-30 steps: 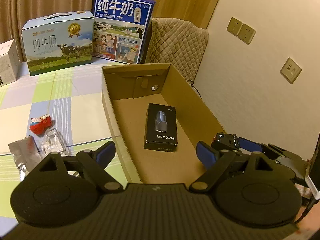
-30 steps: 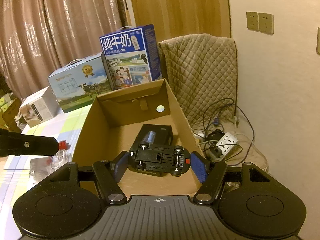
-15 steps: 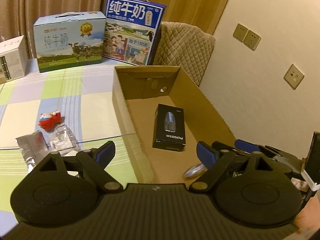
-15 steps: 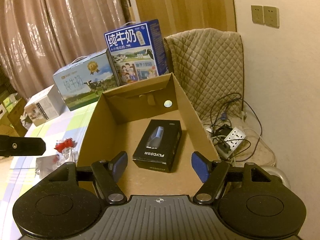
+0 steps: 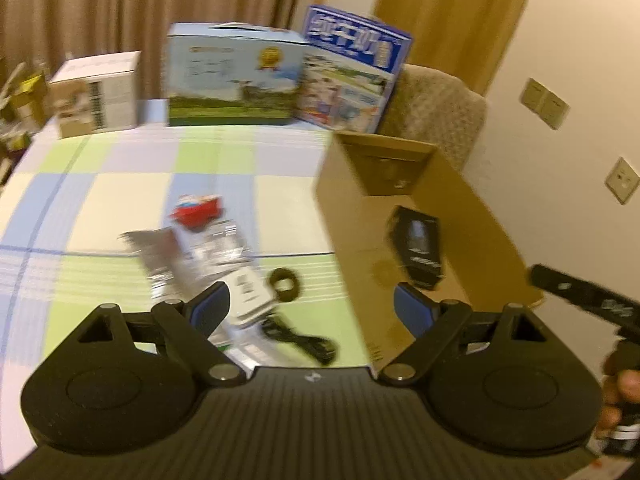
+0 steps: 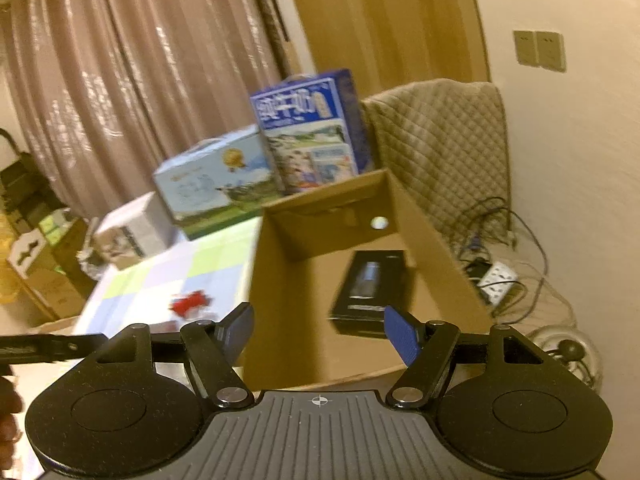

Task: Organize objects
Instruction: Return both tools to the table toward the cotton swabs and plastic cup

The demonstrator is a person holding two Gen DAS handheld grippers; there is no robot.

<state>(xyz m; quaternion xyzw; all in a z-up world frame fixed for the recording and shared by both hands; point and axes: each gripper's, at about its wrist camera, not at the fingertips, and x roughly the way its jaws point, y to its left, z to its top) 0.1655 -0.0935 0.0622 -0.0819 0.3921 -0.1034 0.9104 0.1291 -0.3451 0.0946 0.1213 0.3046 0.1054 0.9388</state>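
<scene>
An open cardboard box (image 5: 472, 216) stands at the right edge of the checked table (image 5: 120, 184), with a black carton (image 5: 418, 240) lying flat on its floor. Left of the box, loose on the table, lie a red toy (image 5: 196, 208), a silvery packet (image 5: 160, 252), a white card (image 5: 248, 296) and a black strap (image 5: 296, 332). The left tool (image 5: 310, 310) hangs over the box's near corner, fingers wide apart, holding nothing. The right tool (image 6: 318, 330) points into the box, also spread and empty.

wrist views, both facing cardboard box (image 5: 460, 216)
</scene>
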